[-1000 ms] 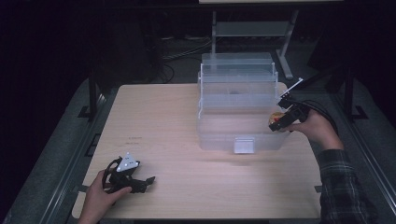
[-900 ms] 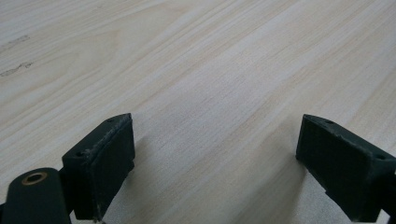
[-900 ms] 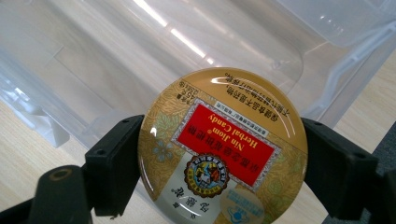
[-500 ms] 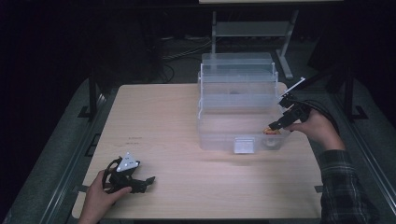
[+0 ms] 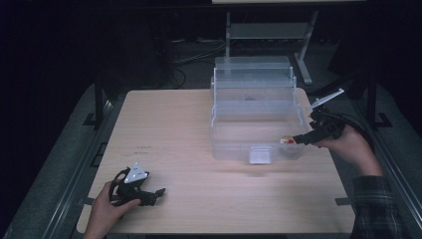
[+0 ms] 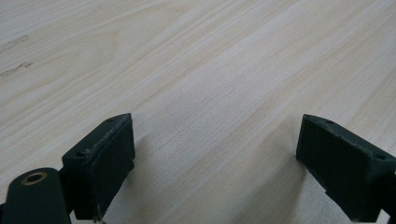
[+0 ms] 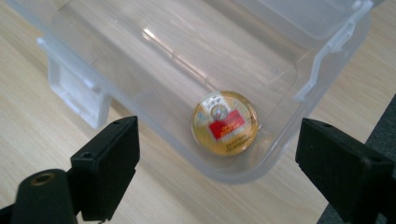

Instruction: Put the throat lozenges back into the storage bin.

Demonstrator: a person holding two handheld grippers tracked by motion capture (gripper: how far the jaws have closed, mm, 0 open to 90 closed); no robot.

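At the near right corner of the clear plastic box (image 5: 254, 127) lies a small round amber piece (image 7: 224, 122) with a red label on its top face; it rests flat on the box floor, close to the rounded corner wall. The box stands open on the far right part of the wooden surface (image 5: 179, 129), its white latch (image 5: 260, 155) facing the person.

Handling, as a judgement: the piece looks light, hard and glossy, likely slippery on smooth pads. A flat disc lying down offers only its rim; best taken across the edges from above, though the near wall of the box crowds one side.

Right tongs (image 7: 219, 168) hover just above that corner, jaws spread wide, well clear of the piece on both sides, holding nothing. The amber piece sits between them and lower.

Left tongs (image 6: 215, 158) are well away from the box, low over bare wood at the near left of the surface. Jaws wide apart, empty; whether they touch the wood cannot be told.
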